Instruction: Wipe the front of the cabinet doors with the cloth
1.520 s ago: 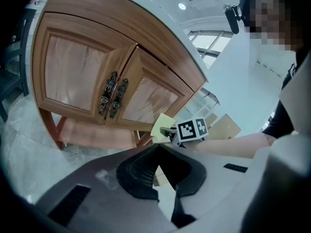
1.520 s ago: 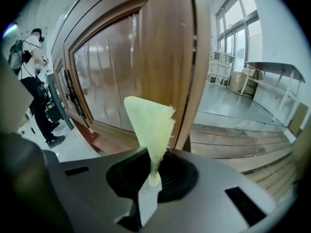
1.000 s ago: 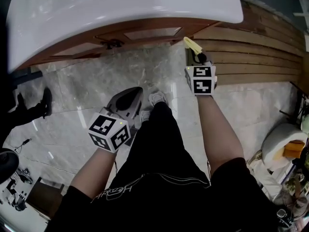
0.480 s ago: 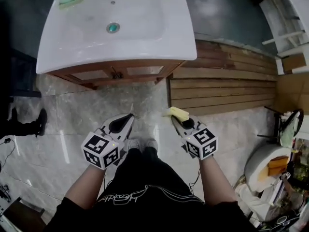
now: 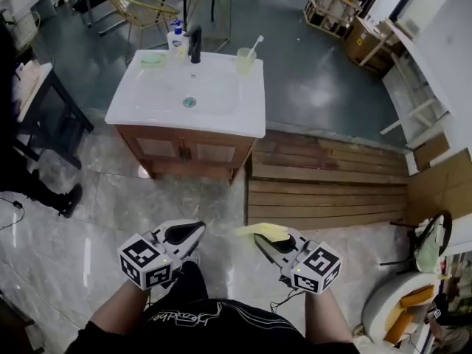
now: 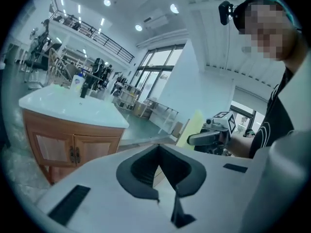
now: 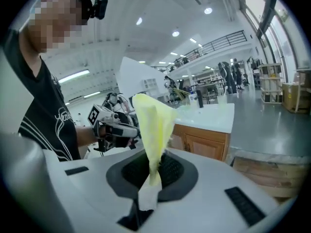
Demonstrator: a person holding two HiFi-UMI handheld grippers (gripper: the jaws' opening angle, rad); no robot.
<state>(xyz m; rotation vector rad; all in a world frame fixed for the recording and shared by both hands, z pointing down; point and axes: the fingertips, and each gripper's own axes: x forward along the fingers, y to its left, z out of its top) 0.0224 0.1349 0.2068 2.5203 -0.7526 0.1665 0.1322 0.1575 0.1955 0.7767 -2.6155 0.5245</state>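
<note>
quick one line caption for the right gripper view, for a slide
Right gripper shut on a crumpled yellow cloth, well short of the brown wooden cabinet doors under a white basin top.

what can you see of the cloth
The cloth is pale yellow, thin and soft-looking, bunched into folds. One end is pinched between the shut jaws of the right gripper; the rest sticks out past the tips as a loose flap. It is held in the air, well short of the cabinet, touching only the gripper.
</note>
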